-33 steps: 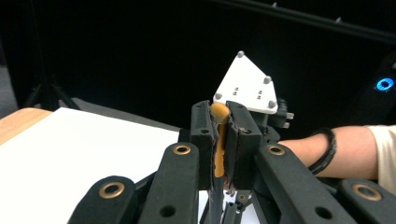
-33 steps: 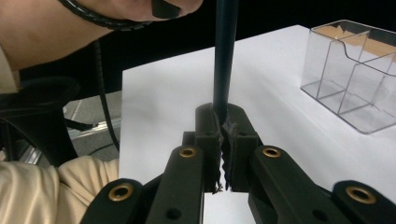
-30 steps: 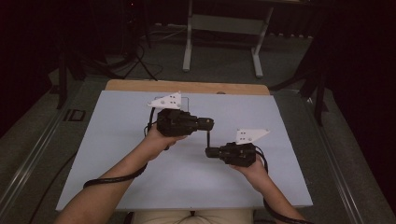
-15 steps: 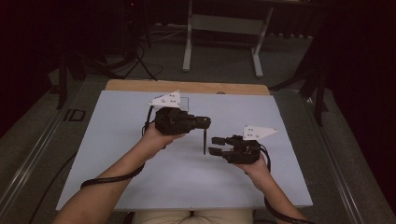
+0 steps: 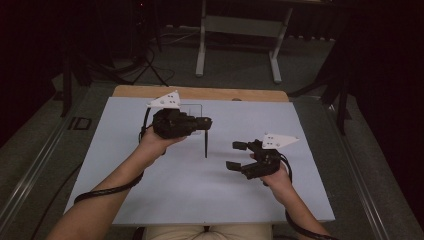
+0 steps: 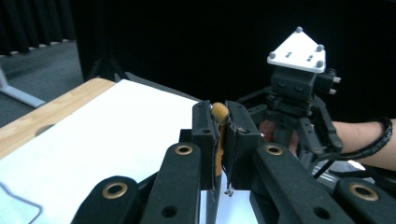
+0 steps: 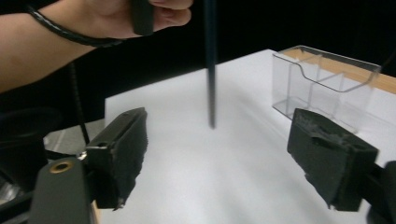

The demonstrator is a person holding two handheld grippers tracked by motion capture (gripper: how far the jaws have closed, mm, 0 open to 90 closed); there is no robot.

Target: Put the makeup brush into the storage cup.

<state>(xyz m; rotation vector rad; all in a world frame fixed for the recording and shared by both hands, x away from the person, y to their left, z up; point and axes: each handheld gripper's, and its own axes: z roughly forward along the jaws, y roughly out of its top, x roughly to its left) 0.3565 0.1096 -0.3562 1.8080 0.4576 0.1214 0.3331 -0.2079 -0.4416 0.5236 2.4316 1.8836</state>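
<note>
Counter [image 5: 150, 200] was a pale sheet over a wooden top, wood edge showing at the far side. Clear plastic holder [image 7: 327, 84] with compartments stood on it near the far edge, behind the left tool in the high view. Left tool [image 5: 205, 123] sat left of centre above the counter, jaws clamped tight on the top of a thin dark pencil [image 5: 206, 145]; tan eraser end [image 6: 219, 112] poked up between the pads in the left gripper view. Pencil hung about upright, tip down just above or at the sheet, can't tell which. Right tool [image 5: 235, 155] was to the pencil's right, near but apart, jaws just opened wide with nothing between them. In the right gripper view the pencil stood beyond the gap, touching neither pad.
</note>
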